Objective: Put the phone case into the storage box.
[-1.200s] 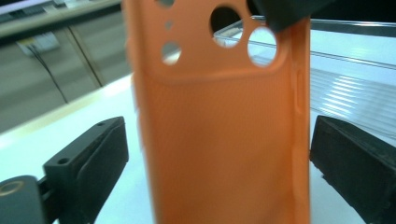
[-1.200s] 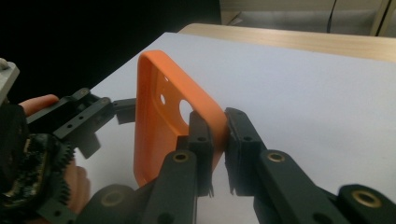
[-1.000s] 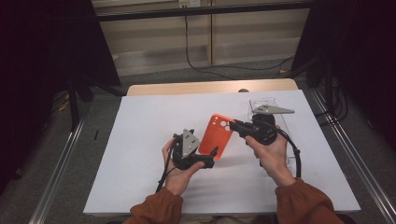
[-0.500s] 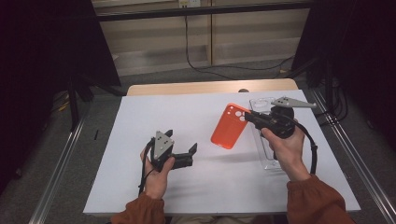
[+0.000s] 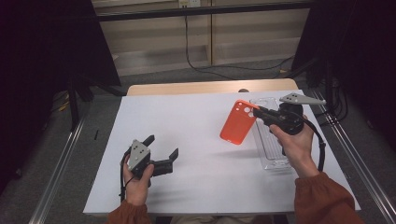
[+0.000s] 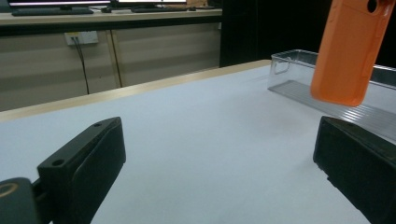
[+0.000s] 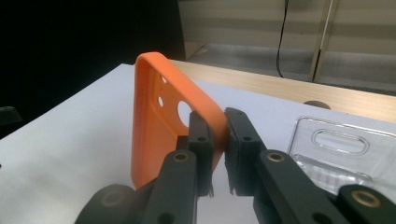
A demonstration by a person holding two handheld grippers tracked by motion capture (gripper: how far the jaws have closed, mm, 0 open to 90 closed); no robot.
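Note:
An orange phone case [image 5: 238,122] hangs in the air over the white table [image 5: 196,130], tilted, with my right gripper [image 5: 258,112] shut on its upper corner beside the camera cut-out. In the right gripper view the case [image 7: 159,116] stands on edge with one wall pinched between the pads [image 7: 201,135]. My left gripper [image 5: 162,147] is low over the table's front left, open, nothing between its jaws. From the left gripper view the case [image 6: 348,51] hangs at the upper right, well beyond my open left gripper [image 6: 219,154].
A clear plastic tray [image 5: 273,140] lies on the table's right side, under and beside the right hand; it appears as the tray [image 6: 299,74] in the left gripper view and the tray [image 7: 341,149] in the right gripper view. A wooden strip [image 5: 210,87] edges the table's far side.
The left gripper has let go of the case and drawn back to the front left, its jaws apart. The right gripper has carried the case to the right, toward the clear tray.

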